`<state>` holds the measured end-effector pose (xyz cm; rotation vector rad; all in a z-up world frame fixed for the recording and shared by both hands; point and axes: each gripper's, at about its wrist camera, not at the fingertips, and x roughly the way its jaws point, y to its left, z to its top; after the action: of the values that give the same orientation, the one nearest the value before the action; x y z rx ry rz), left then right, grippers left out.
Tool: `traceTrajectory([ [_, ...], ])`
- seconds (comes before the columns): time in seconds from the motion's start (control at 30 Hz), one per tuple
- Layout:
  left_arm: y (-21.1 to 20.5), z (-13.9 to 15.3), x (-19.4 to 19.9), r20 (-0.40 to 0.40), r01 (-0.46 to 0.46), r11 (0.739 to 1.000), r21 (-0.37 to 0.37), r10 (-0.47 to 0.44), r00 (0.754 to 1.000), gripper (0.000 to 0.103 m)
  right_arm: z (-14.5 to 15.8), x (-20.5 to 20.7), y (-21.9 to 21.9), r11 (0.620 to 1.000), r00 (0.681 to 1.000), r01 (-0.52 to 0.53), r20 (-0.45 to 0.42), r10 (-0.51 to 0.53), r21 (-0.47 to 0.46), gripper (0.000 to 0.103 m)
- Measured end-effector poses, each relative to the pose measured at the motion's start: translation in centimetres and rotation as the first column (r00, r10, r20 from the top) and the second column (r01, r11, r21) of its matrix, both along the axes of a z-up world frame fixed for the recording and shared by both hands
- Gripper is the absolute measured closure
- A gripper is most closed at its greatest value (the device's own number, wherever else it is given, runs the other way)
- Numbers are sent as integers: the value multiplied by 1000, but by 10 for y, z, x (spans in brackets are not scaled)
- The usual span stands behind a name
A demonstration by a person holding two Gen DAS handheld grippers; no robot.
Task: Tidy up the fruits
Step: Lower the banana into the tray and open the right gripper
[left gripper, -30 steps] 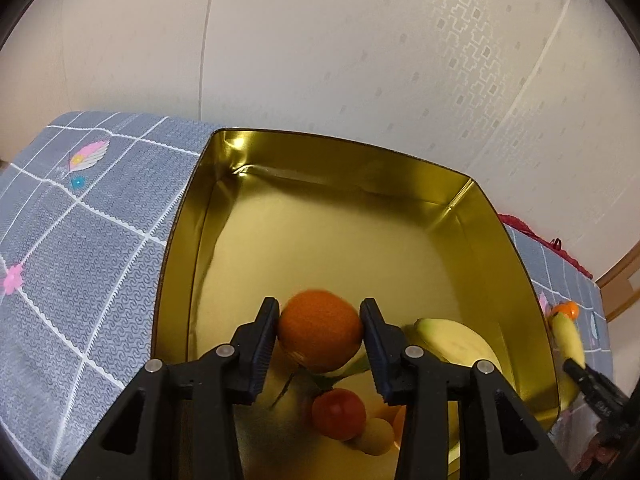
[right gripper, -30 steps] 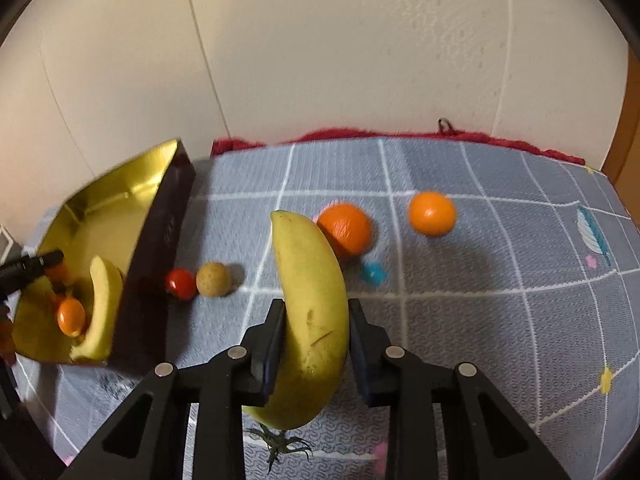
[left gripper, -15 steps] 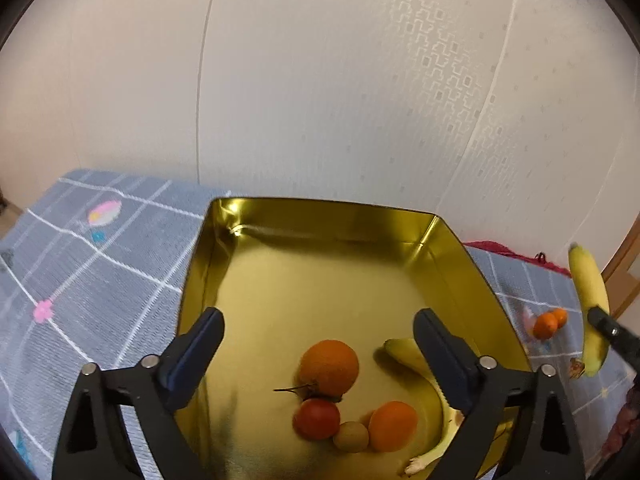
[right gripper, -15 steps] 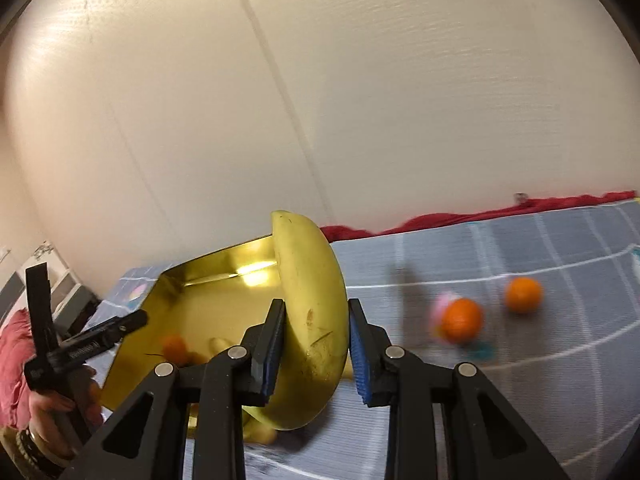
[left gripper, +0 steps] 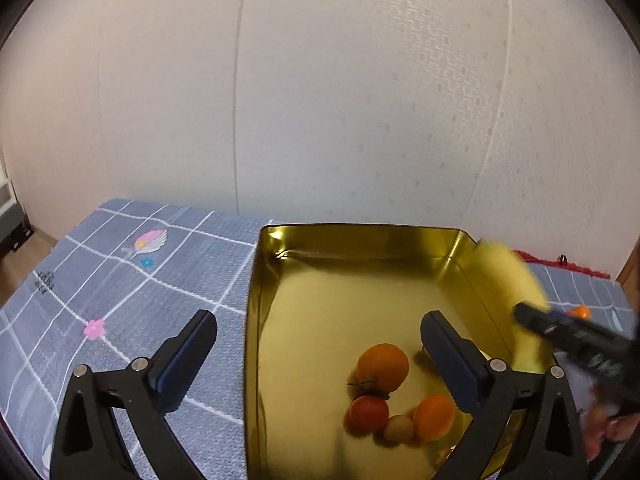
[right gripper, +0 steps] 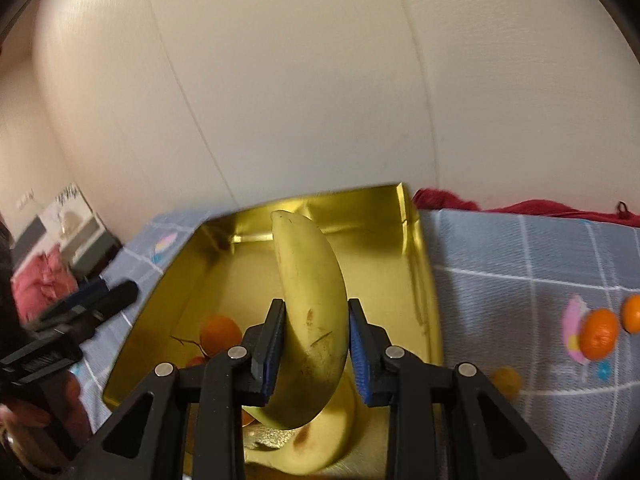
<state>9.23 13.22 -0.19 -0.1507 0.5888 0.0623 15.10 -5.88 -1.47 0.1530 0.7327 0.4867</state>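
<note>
A gold tray stands on the checked cloth. In it lie an orange, a tomato, a small brown fruit and a second orange. My left gripper hovers above the tray's near left side, its jaws opening wide and holding nothing. My right gripper is shut on a banana, held upright over the tray. Another banana lies in the tray below it. The held banana shows blurred at the tray's right wall in the left wrist view.
Two oranges and a small yellow fruit lie on the grey-blue cloth right of the tray. A white wall stands close behind. Red fabric lines the cloth's far edge. A person's hand holds the left gripper.
My left gripper let go of the orange, opened wide and drew back and up; the orange now rests in the tray. My right gripper carried the banana left, from above the cloth to above the tray.
</note>
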Motion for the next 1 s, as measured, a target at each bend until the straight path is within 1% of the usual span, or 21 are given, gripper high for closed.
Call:
traceTrajectory([
  [0.13,10,-2,-2,-6,-18,999,-33,17,1000,0,-19,9,21,998,999,-31,-30,29,-62,73],
  [0.23,12,-3,-3,-12,-21,999,-44,21,1000,0,-26,13,26,999,998,-32,-51,30,-43,73],
  [0.33,13,-3,-4,-13,-24,999,-45,23,1000,0,-28,13,27,998,998,-34,-52,32,-48,73],
  [0.43,13,-3,-6,-12,-26,999,-45,26,1000,0,-28,14,29,997,998,-31,-51,28,-76,72],
  [0.57,14,-4,-4,-18,-31,998,-52,30,999,0,-20,11,27,997,1000,-16,-18,14,-71,70],
  [0.73,11,-6,-3,-24,-26,997,-68,25,999,0,-5,2,11,1000,1000,12,21,-11,-24,67],
  [0.87,3,-6,-1,-26,17,994,-112,-20,999,0,6,-4,-13,998,997,62,37,-62,3,66],
  [1.0,-15,-5,0,-14,76,991,-111,-78,997,0,11,-6,-47,991,991,134,19,-134,10,65],
])
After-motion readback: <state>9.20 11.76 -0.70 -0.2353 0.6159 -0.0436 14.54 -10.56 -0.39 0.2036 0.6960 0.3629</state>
